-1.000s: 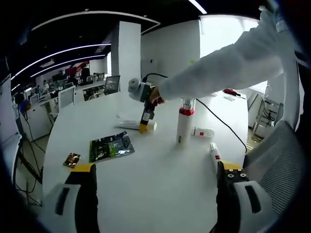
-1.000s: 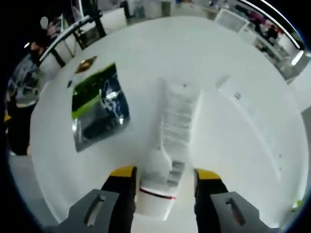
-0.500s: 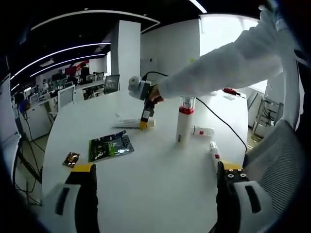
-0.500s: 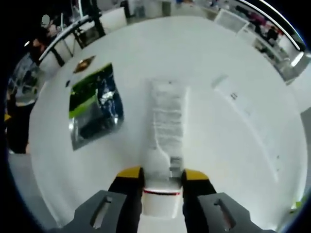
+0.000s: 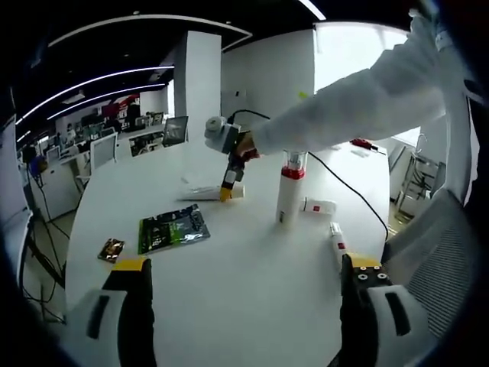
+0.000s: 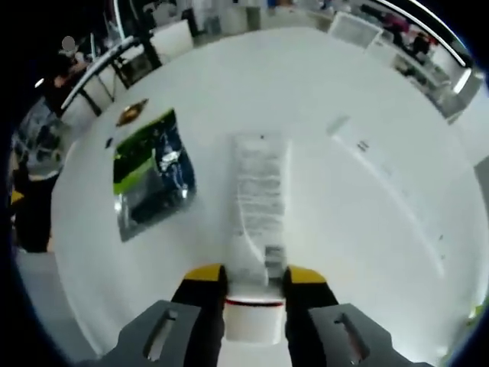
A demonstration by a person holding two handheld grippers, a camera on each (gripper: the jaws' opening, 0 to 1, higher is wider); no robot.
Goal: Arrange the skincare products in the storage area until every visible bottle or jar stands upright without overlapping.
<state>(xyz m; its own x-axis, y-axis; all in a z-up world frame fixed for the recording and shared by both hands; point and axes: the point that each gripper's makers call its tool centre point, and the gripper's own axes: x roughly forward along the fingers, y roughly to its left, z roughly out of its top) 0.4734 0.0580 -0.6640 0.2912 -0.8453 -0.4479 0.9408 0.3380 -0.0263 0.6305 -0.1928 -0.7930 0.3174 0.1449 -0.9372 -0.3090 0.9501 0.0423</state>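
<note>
Your right gripper [image 6: 244, 277] has its yellow-tipped jaws clamped on the white tube [image 6: 257, 222] near its cap end. In the right gripper view the tube runs from between the jaws, low in the frame, up toward the centre, its printed side facing the camera. Left of it in that view, the green and dark foil packet [image 6: 150, 171] lies flat on the white table [image 6: 367, 229], and a small brown sachet [image 6: 132, 112] sits above the packet toward the upper left.

In the left gripper view your right gripper [image 5: 226, 191] shows at upper centre, held by a white sleeve [image 5: 359, 99] that reaches in from the upper right. The tube [image 5: 206, 193] lies sideways at its tips.

Right of that in the same view, the tall white bottle [image 5: 289, 193] with a red band and clear cap stands upright near the centre. Just beside it to the right a small white bottle [image 5: 318, 206] lies on its side. A slim white tube with a red mark [image 5: 337, 238] lies lower right, near the table edge. The foil packet [image 5: 172, 228] and brown sachet [image 5: 111, 250] lie left of centre in this view.

Your left gripper [image 5: 252, 267] holds its jaws wide apart at the bottom of its own view, above the table's near edge with nothing between them. A mesh-backed chair [image 5: 435, 245] stands at the right edge of that view.
</note>
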